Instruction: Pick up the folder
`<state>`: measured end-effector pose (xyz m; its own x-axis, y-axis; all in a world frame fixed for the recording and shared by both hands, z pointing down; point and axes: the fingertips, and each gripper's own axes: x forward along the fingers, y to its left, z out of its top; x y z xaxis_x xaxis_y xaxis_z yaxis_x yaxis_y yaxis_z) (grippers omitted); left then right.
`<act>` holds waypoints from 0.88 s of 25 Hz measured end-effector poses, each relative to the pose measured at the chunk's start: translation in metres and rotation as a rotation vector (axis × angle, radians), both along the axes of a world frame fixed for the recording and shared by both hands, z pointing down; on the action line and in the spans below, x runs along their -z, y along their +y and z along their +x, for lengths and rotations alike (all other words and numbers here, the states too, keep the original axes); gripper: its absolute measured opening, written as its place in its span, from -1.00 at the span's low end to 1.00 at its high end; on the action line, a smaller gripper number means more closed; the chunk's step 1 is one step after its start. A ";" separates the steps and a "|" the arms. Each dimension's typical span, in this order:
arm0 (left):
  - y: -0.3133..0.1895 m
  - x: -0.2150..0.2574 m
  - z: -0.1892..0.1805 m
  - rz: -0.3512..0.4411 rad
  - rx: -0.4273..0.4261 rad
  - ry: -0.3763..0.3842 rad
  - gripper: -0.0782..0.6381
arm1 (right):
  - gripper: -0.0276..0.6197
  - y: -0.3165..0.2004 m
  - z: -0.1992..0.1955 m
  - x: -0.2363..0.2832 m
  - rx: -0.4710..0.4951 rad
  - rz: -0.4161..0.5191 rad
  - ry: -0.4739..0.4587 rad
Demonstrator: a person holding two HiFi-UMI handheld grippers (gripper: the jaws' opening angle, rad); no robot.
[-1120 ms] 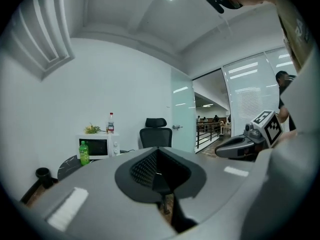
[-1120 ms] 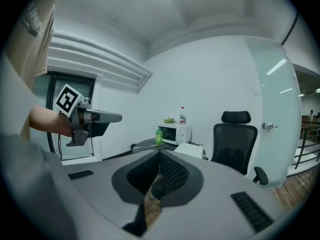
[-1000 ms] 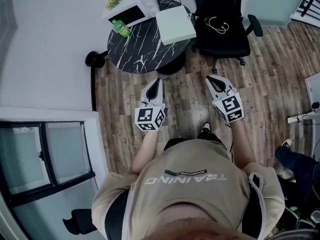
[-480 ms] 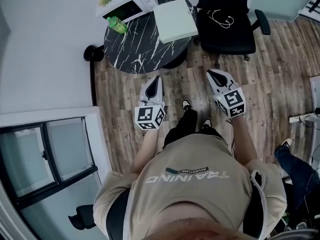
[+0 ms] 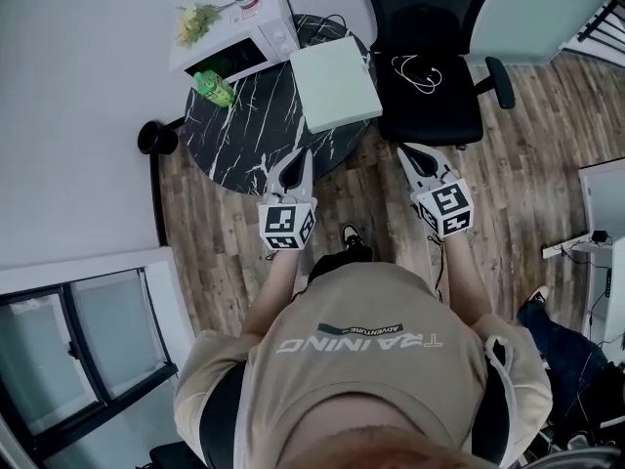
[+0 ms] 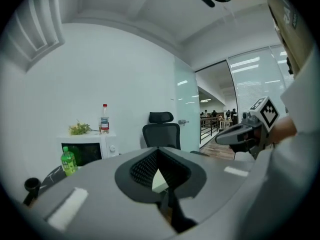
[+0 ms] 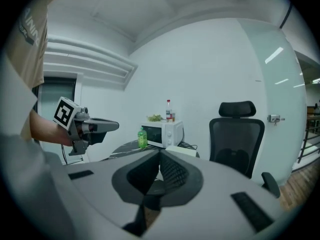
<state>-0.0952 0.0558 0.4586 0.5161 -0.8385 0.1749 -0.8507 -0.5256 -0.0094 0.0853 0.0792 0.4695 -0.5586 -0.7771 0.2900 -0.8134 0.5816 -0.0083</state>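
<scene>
The folder (image 5: 335, 83), a pale green flat rectangle, lies on the right side of a round black marble table (image 5: 254, 140) and overhangs its edge a little. My left gripper (image 5: 305, 154) is shut and empty, its tip at the table's near edge, short of the folder. My right gripper (image 5: 402, 149) is also shut and empty, over the floor between table and chair. In the left gripper view the folder (image 6: 160, 180) shows as a pale wedge behind the closed jaws. In the right gripper view the folder (image 7: 181, 150) lies just past the jaw tips (image 7: 160, 154).
A white microwave (image 5: 229, 42) with a bottle and flowers on top stands at the table's back, a green bottle (image 5: 212, 88) before it. A black office chair (image 5: 430, 57) with a cable on its seat stands right of the table. A black round object (image 5: 154, 137) sits on the floor left.
Both grippers have moved forward together toward the table, both still shut. The left tip now reaches the table's edge; the table and chair appear closer.
</scene>
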 end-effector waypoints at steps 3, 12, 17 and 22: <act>-0.043 0.002 -0.017 0.031 -0.015 -0.060 -0.76 | -0.89 -0.037 -0.016 0.006 -0.012 0.014 0.010; -0.113 -0.040 -0.014 -0.105 -0.131 0.021 -0.76 | -0.89 -0.109 -0.039 -0.026 -0.102 -0.049 0.037; -0.138 -0.059 -0.019 -0.159 -0.126 0.033 -0.76 | -0.89 -0.132 -0.043 -0.044 -0.093 -0.108 0.051; -0.169 -0.077 -0.026 -0.208 -0.081 0.032 -0.76 | -0.89 -0.168 -0.035 -0.056 -0.088 -0.127 0.043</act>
<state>-0.1209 -0.1129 0.5360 0.5884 -0.7414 0.3225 -0.8037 -0.5801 0.1326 0.0504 -0.0889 0.5258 -0.4751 -0.7779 0.4113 -0.8624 0.5045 -0.0419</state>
